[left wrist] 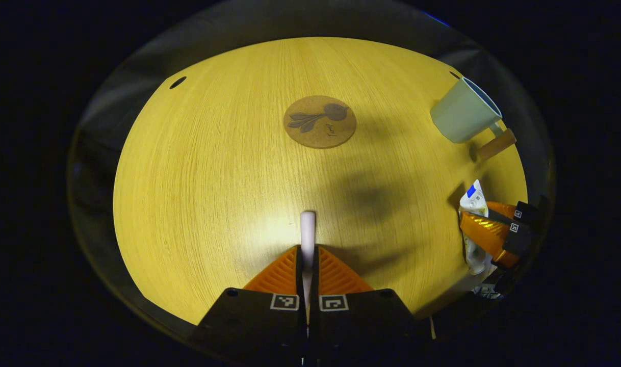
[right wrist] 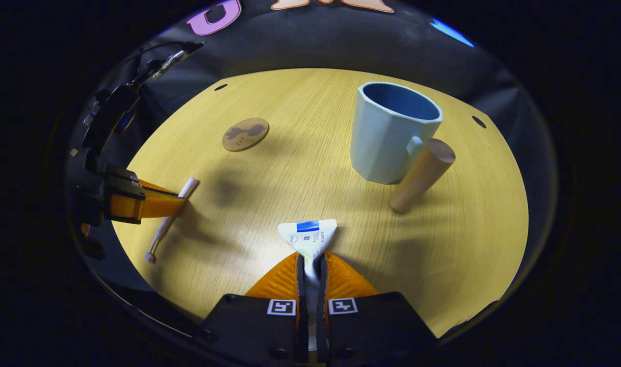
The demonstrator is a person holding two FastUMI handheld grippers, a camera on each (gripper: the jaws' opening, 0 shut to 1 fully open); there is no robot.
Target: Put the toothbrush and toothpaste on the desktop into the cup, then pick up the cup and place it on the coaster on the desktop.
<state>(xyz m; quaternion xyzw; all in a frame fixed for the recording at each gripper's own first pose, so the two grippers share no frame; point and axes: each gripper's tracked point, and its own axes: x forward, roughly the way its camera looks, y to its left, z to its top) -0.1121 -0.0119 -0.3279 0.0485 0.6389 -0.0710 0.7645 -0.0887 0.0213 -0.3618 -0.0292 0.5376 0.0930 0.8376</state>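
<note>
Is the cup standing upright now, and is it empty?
Upright and empty: the cup rests on its base on the table, mouth up, and the part of its inside in view holds nothing.

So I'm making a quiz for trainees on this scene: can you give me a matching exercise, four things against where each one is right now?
Things:
1. slim pale toothbrush
2. white toothpaste tube
3. pale blue faceted cup with wooden handle
4. round cork coaster

Places or states:
A. standing upright on the wooden desktop, nothing inside that shows
B. clamped in the right tongs
C. lying bare on the desktop, nothing on it
D. clamped in the left tongs

Pairs: 1-D, 2-B, 3-A, 4-C
</note>
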